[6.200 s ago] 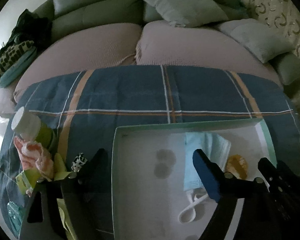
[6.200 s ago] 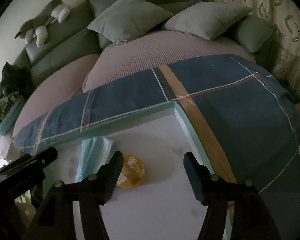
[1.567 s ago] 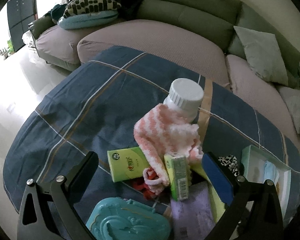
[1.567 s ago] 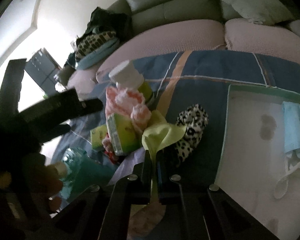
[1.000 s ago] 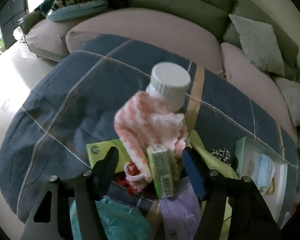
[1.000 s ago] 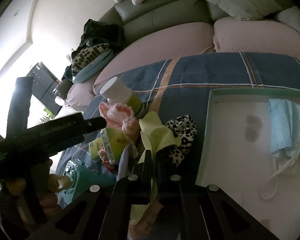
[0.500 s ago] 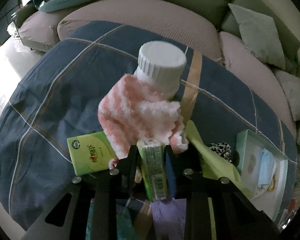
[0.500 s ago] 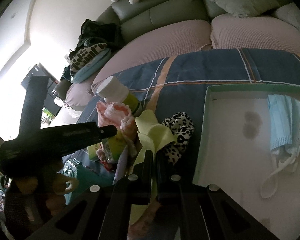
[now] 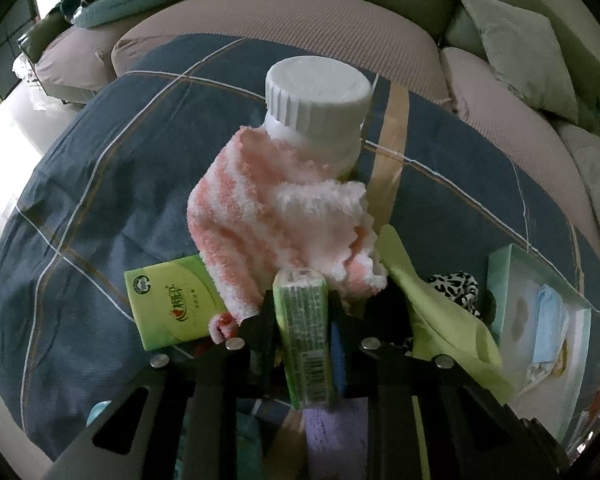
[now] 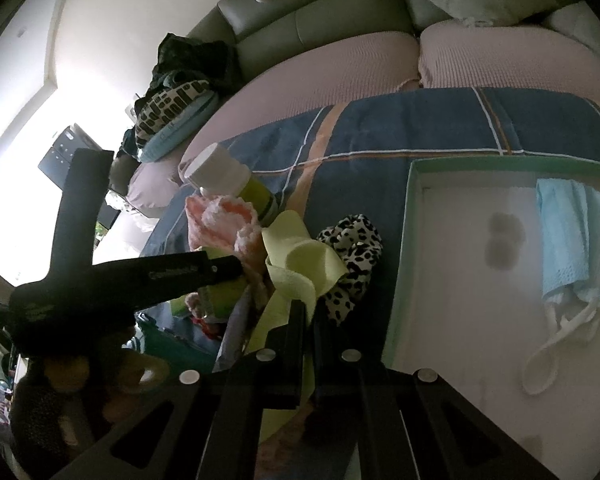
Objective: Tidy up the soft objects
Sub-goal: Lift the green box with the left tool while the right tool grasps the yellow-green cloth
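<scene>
My left gripper (image 9: 300,312) is shut on a green tissue pack (image 9: 304,332), standing on edge in a pile on the blue plaid cloth. A pink-and-white fuzzy sock (image 9: 276,216) lies just beyond it, draped against a white-capped bottle (image 9: 316,96). My right gripper (image 10: 308,312) is shut on a yellow-green cloth (image 10: 300,264), which also shows in the left wrist view (image 9: 440,312). A leopard-print scrunchie (image 10: 352,256) lies beside that cloth. The white tray (image 10: 460,320) to the right holds a blue face mask (image 10: 572,232).
A second, flat green tissue pack (image 9: 172,296) lies left of the pile. A purple packet (image 9: 336,436) and a teal item (image 9: 100,412) lie near me. The sofa (image 9: 300,12) with cushions curves behind the cloth. The left gripper's body (image 10: 112,276) crosses the right wrist view.
My left gripper moved in on the pile and closed on the upright green tissue pack. My right gripper stayed shut on the yellow-green cloth and barely moved.
</scene>
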